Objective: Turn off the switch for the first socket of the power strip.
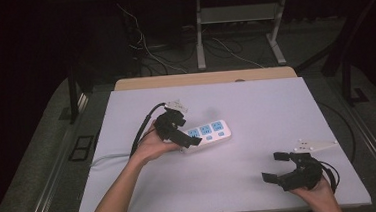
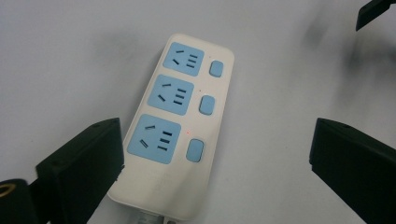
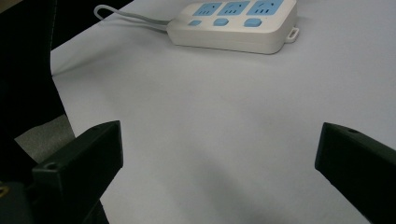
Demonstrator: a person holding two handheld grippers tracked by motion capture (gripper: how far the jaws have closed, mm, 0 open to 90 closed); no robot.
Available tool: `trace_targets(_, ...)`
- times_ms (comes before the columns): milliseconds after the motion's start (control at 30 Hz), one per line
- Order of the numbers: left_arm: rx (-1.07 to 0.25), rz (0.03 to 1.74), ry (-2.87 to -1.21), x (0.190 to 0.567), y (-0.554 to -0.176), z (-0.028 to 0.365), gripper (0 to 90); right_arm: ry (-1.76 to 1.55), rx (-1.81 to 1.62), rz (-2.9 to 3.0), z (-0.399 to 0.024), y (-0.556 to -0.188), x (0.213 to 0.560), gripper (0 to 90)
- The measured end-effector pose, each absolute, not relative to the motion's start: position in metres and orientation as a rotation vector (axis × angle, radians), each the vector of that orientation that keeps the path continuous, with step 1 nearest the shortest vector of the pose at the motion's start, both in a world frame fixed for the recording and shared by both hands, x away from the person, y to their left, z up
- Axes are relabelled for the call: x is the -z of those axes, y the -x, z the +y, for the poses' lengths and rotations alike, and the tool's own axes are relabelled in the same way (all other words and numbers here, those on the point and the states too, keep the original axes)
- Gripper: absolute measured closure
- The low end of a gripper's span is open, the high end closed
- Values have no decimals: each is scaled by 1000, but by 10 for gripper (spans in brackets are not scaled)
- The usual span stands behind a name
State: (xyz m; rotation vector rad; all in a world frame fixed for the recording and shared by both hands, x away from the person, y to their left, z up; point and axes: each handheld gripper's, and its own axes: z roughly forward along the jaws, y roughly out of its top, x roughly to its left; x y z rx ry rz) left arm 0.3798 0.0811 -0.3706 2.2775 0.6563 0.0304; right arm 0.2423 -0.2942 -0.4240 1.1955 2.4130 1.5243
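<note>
White power strip lying flat near the middle of the pale table, three blue sockets facing up, each with a blue switch beside it; small red light glowing by the socket nearest the cord end in the left gripper view. Grey cord trailing off toward the table's left edge. Left gripper held low over the strip's cord end, jaws spread wide, one jaw close against the strip's edge, the other well apart on bare table; contact impossible to tell. Right gripper hovering near the table's front right corner, jaws likewise spread, nothing between them, well apart from the strip. Grey three-cornered plate visible just beyond the right gripper.
</note>
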Motion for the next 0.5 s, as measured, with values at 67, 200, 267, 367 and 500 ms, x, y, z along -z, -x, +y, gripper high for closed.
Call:
trace_targets(67, -33, 652, -2294, 371, -381, 80, 45, -1194, -1525, 2414, -294, -242, 424, 7)
trace_targets(200, -48, 636, -2310, 370, -384, 77, 128, -1199, -1530, 2405, -295, -242, 424, 7)
trace_targets(267, -43, 626, -2317, 369, -385, 75, 168, -1201, -1534, 2402, -295, -242, 424, 7)
trace_targets(367, -44, 614, -2323, 370, -387, 72, 243, -1200, -1533, 2405, -295, -243, 424, 7)
trace_targets(500, -38, 611, -2335, 372, -388, 69, 360, -1197, -1536, 2406, -294, -243, 424, 7)
